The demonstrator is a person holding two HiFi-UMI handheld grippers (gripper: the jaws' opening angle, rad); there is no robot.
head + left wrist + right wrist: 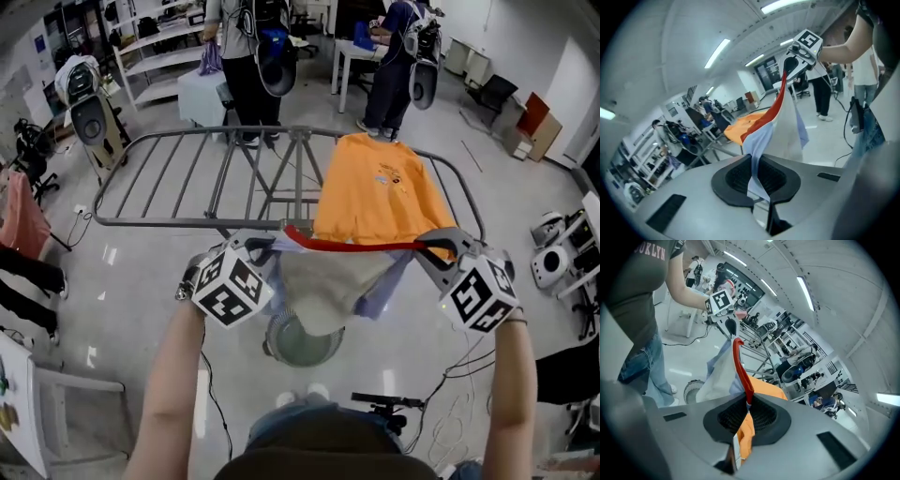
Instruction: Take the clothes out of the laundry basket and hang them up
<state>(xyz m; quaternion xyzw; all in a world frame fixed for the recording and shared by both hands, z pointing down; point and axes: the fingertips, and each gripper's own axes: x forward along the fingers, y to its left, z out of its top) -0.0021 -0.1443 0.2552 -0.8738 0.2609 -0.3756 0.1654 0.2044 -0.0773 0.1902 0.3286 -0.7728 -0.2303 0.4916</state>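
Observation:
A cream and light-blue garment (328, 292) with a red band (361, 246) is stretched between my two grippers, just in front of the grey drying rack (187, 178). My left gripper (269, 246) is shut on its light-blue edge (755, 161). On the other side, my right gripper (433, 251) is shut on the red band (743, 376). The garment's body hangs down between them over the round laundry basket (302, 345) on the floor. An orange sweatshirt (380, 187) is draped over the rack's right half, right behind the held garment.
The rack's left half (159, 183) has bare bars. People stand at tables behind it (246, 66). Cables (459, 375) trail on the floor at the right, with equipment (553, 258) at the far right. A white chair (47, 403) stands near left.

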